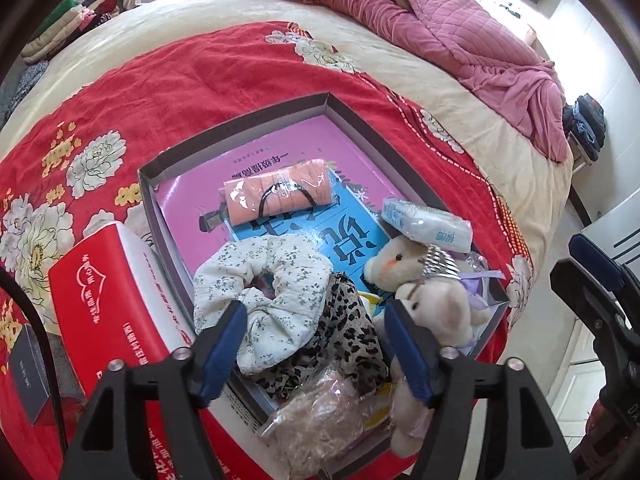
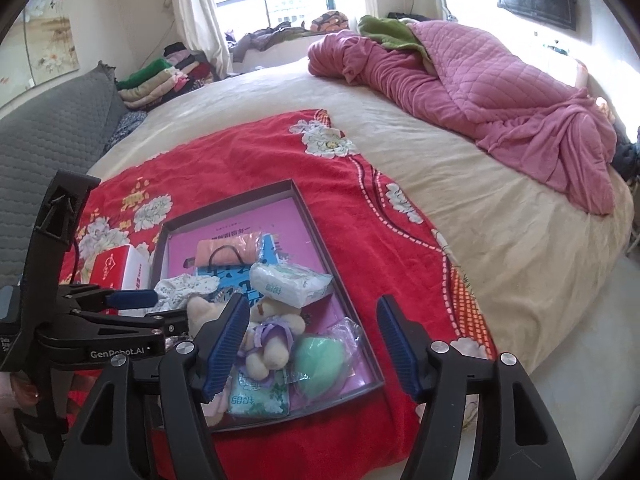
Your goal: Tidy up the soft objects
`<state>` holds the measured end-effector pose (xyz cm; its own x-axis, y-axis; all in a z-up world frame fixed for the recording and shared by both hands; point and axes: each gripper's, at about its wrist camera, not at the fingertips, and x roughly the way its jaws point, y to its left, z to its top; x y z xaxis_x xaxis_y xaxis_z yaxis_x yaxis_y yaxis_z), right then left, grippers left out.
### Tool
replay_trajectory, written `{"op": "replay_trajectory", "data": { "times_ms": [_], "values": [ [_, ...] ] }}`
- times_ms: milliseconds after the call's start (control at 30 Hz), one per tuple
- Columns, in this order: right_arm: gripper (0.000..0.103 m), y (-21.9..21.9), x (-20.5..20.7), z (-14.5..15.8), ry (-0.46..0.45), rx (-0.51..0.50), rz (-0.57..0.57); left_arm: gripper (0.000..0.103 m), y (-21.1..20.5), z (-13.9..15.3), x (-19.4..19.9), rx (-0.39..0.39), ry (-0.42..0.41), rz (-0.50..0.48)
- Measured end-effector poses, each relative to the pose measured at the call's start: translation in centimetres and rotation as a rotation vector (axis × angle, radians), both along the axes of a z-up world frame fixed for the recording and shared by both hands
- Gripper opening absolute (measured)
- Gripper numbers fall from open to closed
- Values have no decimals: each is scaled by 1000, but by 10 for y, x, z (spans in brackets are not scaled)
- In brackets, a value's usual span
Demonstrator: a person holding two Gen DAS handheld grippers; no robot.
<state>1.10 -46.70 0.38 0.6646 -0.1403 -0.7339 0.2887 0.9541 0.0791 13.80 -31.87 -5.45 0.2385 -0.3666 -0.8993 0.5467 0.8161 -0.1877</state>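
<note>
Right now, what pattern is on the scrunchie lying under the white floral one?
Leopard print, black spots on tan; clearest in the left wrist view.

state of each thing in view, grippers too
left gripper: open, holds nothing
right gripper: open, empty
shallow grey cardboard box: lidless, filled
white floral scrunchie: lying loose in box
beige plush bear: lying in box
white tissue pack: sealed, resting on bear

Left gripper pitched steeply downward, jaws apart, blue pads pressing on nothing. Right gripper angled down less steeply, jaws spread wide, nothing gripped. Left unit sits just left of the right one.
</note>
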Motion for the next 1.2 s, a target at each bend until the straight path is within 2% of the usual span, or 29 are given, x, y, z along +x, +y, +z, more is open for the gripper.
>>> {"op": "replay_trajectory", "data": {
  "times_ms": [100, 167, 233, 733, 867, 967, 1200],
  "values": [
    [73, 3, -1, 4, -3, -13, -3, 74, 4, 5, 0, -22, 3, 8],
    [73, 6, -2, 5, -1, -22, -7, 80, 6, 8, -1, -26, -10, 14],
    [73, 8, -3, 6, 0, -30, -11, 82, 8, 12, -3, -28, -26, 16],
    [74, 34, -17, 20, -29, -55, -48, 83, 45, 47, -27, -55, -135, 52],
    [74, 49, -21, 26, -27, -116, -58, 83, 57, 55, -36, -54, -156, 63],
    [74, 55, -24, 27, -34, -87, -52, 84, 65, 59, -43, -50, -166, 69],
    [74, 68, -40, 31, -40, -96, -72, 84, 83, 67, -61, -37, -191, 80]
  ]
}}
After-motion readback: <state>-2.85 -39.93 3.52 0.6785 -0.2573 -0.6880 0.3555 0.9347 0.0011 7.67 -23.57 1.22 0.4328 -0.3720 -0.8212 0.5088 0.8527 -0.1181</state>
